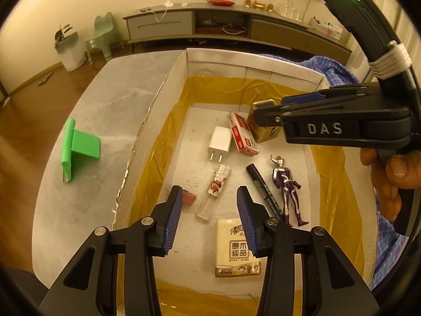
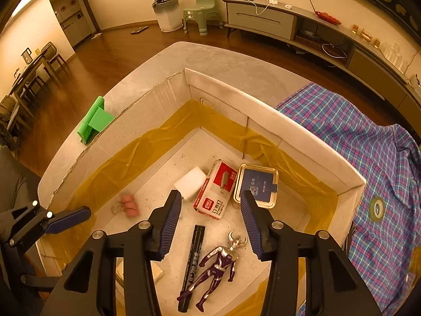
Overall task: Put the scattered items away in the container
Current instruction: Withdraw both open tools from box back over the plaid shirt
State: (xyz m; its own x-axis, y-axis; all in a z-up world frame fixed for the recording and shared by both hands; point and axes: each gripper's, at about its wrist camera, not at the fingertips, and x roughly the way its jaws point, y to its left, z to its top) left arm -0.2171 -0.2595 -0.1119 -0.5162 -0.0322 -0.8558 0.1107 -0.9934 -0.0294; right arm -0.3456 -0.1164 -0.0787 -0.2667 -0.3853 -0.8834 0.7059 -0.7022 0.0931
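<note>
A white cardboard box [image 1: 147, 121] with yellow tape lining holds a white charger [image 1: 220, 139], a red staple box [image 1: 242, 134], a gold tin [image 2: 256, 185], a clear lighter [image 1: 214, 192], a black marker [image 1: 264, 192], a purple figure [image 1: 288, 187], a tissue pack [image 1: 236, 247] and a pink eraser [image 1: 189, 197]. My left gripper [image 1: 209, 205] is open and empty above the lighter. My right gripper [image 2: 210, 210] is open and empty above the staple box [image 2: 215, 189]; it also shows in the left wrist view [image 1: 265, 115]. A green stand [image 1: 79, 148] lies on the table outside the box.
The box sits on a grey marble table [image 1: 105, 100]. A plaid cloth [image 2: 368, 137] lies right of the box with a tape roll [image 2: 376, 207] on it. A TV cabinet [image 1: 236, 23], a green stool [image 1: 101, 36] and a bin [image 1: 69, 50] stand beyond.
</note>
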